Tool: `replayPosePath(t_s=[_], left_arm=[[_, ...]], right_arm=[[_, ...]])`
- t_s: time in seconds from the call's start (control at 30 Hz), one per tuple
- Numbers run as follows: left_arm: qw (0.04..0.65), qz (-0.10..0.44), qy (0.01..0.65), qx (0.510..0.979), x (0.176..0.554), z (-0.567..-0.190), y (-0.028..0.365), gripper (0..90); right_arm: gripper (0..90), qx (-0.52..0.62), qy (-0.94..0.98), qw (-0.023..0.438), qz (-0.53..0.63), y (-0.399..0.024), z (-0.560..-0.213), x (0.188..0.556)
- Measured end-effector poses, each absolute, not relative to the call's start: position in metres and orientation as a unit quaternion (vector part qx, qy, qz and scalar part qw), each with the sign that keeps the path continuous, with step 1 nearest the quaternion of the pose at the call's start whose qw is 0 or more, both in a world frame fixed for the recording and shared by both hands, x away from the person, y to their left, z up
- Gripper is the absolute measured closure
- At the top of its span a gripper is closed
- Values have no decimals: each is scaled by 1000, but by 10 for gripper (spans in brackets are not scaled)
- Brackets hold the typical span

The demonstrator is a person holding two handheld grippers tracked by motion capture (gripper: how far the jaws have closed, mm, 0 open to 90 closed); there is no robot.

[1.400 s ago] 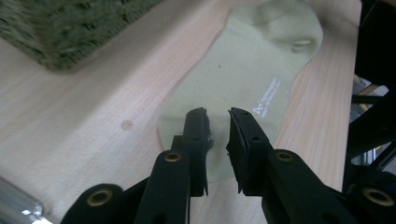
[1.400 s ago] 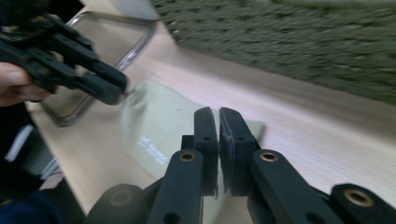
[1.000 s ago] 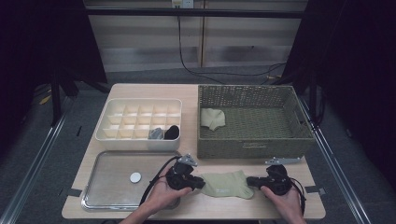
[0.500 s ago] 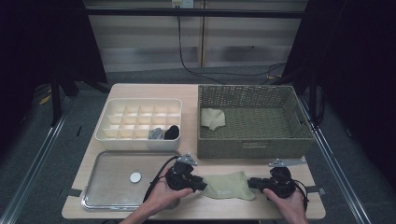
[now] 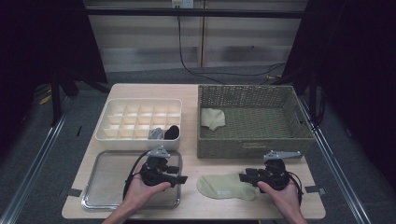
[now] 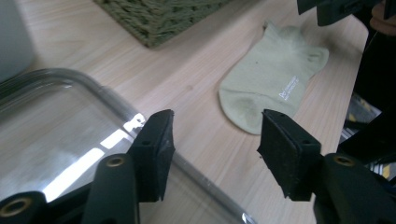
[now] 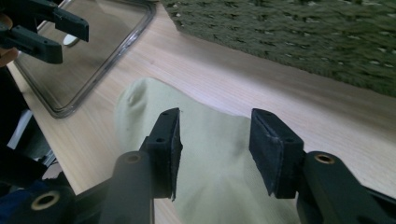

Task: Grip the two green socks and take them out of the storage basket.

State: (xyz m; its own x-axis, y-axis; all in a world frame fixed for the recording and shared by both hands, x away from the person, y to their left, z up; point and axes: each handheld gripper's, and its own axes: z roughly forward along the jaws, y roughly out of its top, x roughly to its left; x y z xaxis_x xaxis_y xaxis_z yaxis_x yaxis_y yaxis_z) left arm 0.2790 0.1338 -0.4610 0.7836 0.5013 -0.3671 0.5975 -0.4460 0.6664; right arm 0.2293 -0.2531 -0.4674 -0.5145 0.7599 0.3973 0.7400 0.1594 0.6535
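Observation:
A pale green sock [image 5: 225, 186] lies flat on the wooden table near its front edge. My left gripper [image 5: 183, 178] hovers over the right rim of the clear tray [image 5: 98, 196], left of the sock. Its jaws have just been opening and stand open with nothing between them, the sock [image 6: 275, 88] ahead of the left gripper [image 6: 215, 140]. My right gripper [image 5: 243, 177] sits at the sock's right end. Its jaws have also just been opening and straddle the sock [image 7: 210, 186] without pressing on it, so the right gripper [image 7: 215, 135] is open.
A woven green basket [image 5: 252, 149] behind the sock holds a second pale sock [image 5: 212, 118]. A white divided box [image 5: 140, 122] at the back left holds dark and grey items [image 5: 164, 133]. A small white disc [image 7: 70, 41] lies on the tray.
Both grippers were shut on the sock's ends and have let go. The left gripper has drawn back left over the tray and the right has lifted slightly. The sock lies flat.

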Motion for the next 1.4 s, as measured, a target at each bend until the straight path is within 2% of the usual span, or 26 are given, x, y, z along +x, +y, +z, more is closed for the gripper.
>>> replayPosePath(t_s=[0.2,0.3,0.5,1.03,1.4], left_arm=[[420,-47,346,838,278,-456,161,398],[428,-39,345,834,276,-452,173,438],[436,-32,366,821,273,-458,193,455],[442,-4,391,807,283,-454,217,468],[444,-9,387,808,282,-455,217,461]], right_arm=[[526,475,763,10,438,-248,-456,233],[527,469,762,17,446,-245,-448,235],[525,463,755,24,463,-243,-433,237],[522,445,749,43,490,-236,-387,257],[553,451,747,34,488,-230,-380,302]])
